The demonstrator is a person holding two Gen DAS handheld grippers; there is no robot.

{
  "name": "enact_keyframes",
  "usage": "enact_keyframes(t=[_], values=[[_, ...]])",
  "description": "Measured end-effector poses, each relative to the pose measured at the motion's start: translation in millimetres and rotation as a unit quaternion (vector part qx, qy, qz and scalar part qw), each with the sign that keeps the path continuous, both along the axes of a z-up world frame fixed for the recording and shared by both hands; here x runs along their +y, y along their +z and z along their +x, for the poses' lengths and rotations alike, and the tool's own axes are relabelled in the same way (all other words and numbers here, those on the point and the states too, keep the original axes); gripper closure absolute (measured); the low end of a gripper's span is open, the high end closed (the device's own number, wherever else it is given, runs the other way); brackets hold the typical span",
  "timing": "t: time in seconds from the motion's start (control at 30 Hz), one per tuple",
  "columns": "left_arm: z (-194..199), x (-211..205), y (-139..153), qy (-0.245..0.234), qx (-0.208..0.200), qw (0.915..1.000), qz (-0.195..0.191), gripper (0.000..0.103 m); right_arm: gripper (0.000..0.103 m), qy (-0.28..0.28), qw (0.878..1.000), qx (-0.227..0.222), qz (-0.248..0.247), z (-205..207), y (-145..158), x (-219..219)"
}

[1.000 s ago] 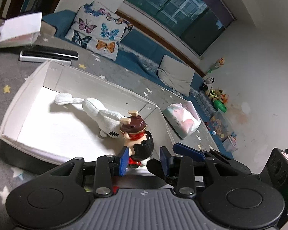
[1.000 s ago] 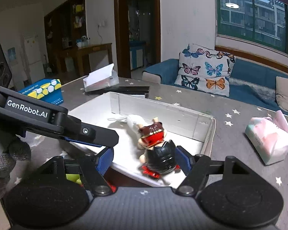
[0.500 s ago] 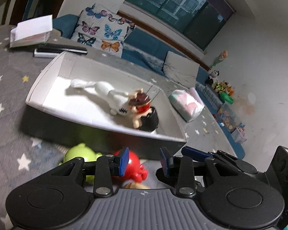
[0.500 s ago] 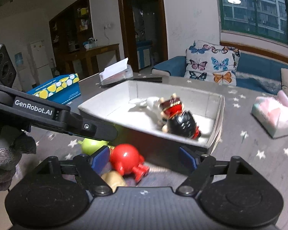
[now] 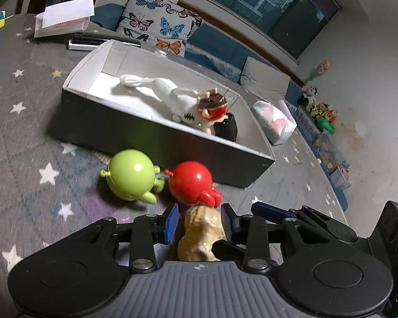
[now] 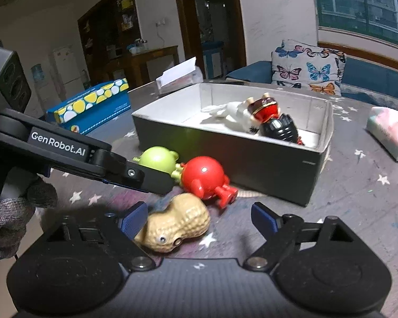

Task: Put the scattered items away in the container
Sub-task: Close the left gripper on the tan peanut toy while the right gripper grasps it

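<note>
The box (image 5: 156, 137) (image 6: 252, 159) holds a white plush toy (image 5: 169, 92) (image 6: 233, 114) and a red-and-black figure (image 5: 217, 116) (image 6: 276, 122). In front of it on the table lie a green round toy (image 5: 131, 175) (image 6: 159, 159), a red round toy (image 5: 192, 182) (image 6: 203, 176) and a tan peanut toy (image 5: 201, 234) (image 6: 179, 224). My left gripper (image 5: 199, 222) is open with the peanut between its pads, not clamped. My right gripper (image 6: 199, 218) is open wide just behind the peanut, which lies by its left pad.
A pink tissue pack (image 5: 274, 120) (image 6: 390, 132) lies right of the box. A blue-yellow carton (image 6: 90, 108), a white tissue box (image 5: 63, 21) (image 6: 177, 76) and a dark flat item (image 5: 92, 41) sit behind. A sofa with butterfly cushion (image 6: 305, 66) is beyond.
Both grippers have drawn back from over the box and dropped low to the table in front of it. The loose toys came into view, and the peanut now sits between the left pads.
</note>
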State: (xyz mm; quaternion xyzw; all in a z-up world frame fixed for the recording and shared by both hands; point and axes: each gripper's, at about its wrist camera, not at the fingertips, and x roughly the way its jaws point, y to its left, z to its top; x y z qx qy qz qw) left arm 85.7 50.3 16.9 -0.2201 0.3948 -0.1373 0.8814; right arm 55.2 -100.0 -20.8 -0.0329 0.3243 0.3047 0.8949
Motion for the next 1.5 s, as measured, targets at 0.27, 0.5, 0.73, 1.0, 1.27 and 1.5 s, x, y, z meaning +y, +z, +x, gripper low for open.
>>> enact_keyframes(t=[0.27,0.5,0.73,1.0,1.27,1.5], values=[[-5,-3,-3,-0.007,0.008,0.9999,0.003,0.066,0.015,0.015,1.000,0.008,-0.013,-5,-12,9],[-5,0,-6,-0.005,0.016,0.9998,-0.005,0.066,0.015,0.018,1.000,0.013,-0.013,-5,-16,11],[-4,0,-8,-0.011,0.022,0.9996,-0.013,0.066,0.015,0.023,1.000,0.014,-0.012,-5,-17,13],[-4,-5,-7,-0.028,0.024,0.9992,-0.012,0.066,0.015,0.034,0.999,0.008,-0.016,-7,-17,18],[0,-9,-10,-0.037,0.030,0.9989,0.002,0.066,0.019,0.043,0.998,-0.003,-0.035,-11,-18,23],[3,-9,-16,-0.046,0.041,0.9981,0.003,0.065,0.026,0.043,0.998,-0.005,-0.039,-11,-20,24]])
